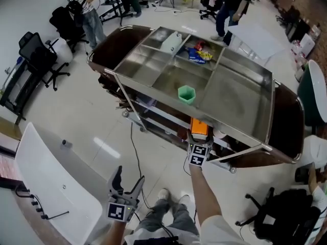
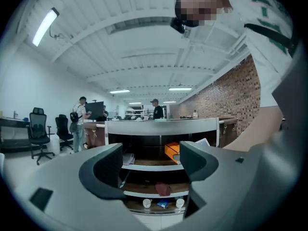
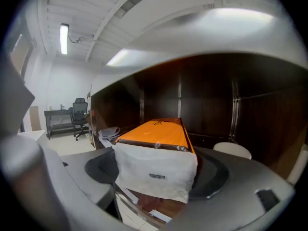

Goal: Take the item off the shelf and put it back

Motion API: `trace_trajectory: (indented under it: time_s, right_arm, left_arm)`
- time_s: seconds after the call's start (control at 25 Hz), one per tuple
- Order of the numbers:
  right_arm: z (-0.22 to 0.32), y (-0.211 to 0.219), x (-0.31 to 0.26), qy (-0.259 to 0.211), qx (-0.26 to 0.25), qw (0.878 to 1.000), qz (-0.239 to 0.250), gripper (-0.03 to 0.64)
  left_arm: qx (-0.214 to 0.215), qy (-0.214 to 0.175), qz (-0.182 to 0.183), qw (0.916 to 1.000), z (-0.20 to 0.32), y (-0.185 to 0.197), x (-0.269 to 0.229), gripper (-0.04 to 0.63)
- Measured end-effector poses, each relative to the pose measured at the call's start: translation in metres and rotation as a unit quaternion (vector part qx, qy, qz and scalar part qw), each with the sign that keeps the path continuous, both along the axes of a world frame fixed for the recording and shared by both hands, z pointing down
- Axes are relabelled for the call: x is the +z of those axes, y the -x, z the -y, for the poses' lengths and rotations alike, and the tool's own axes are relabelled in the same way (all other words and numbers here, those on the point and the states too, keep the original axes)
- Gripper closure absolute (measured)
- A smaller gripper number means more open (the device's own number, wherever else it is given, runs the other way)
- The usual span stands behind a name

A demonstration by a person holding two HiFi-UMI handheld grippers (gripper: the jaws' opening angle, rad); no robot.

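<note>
An orange box with a white end (image 3: pixel 156 150) fills the right gripper view, with my right gripper (image 3: pixel 154 174) shut on that white end. In the head view the orange box (image 1: pixel 200 126) pokes out from under the steel top of the shelf cart (image 1: pixel 153 80), with my right gripper (image 1: pixel 200 137) at the cart's front edge. My left gripper (image 1: pixel 126 184) hangs low and away from the cart, open and holding nothing. Through its open jaws the left gripper view shows the cart's shelves (image 2: pixel 159 166) and the orange box (image 2: pixel 172 150) on the upper one.
A green cup (image 1: pixel 186 94) and snack packets (image 1: pixel 198 54) sit in the cart's top trays. A white table (image 1: pixel 51 188) lies at the left. Office chairs (image 1: pixel 36 55) and people (image 1: pixel 84 9) stand at the back. My feet (image 1: pixel 171 198) are below.
</note>
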State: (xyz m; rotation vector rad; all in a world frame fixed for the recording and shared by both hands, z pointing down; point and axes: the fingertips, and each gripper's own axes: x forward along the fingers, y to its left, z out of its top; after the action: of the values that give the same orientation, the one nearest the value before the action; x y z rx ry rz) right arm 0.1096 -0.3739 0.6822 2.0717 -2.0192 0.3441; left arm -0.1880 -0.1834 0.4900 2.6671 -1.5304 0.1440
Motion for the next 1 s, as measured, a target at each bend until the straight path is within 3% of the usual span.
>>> trace_trajectory:
  time_s: [0.24, 0.44, 0.56, 0.8, 1.0]
  right_arm:
    - [0.042, -0.020, 0.039, 0.035, 0.036, 0.999, 0.009, 0.187]
    - [0.054, -0.034, 0.064, 0.038, 0.075, 0.994, 0.065, 0.111]
    - [0.045, -0.016, 0.067, 0.035, 0.041, 0.997, 0.053, 0.089]
    - [-0.046, 0.046, 0.030, 0.022, -0.041, 0.997, 0.053, 0.091]
    - [-0.140, 0.076, -0.049, -0.039, -0.111, 0.990, 0.083, 0.091]
  left_arm:
    - [-0.005, 0.013, 0.009, 0.9999, 0.012, 0.012, 0.013, 0.245]
    - [0.003, 0.015, 0.023, 0.9996, 0.019, 0.015, 0.021, 0.245]
    - [0.008, 0.013, 0.018, 0.9997, 0.025, 0.012, 0.021, 0.245]
    - [0.038, -0.012, -0.006, 0.9992, 0.036, -0.016, 0.000, 0.245]
    - [0.071, -0.039, -0.033, 0.9962, 0.033, -0.047, -0.026, 0.245]
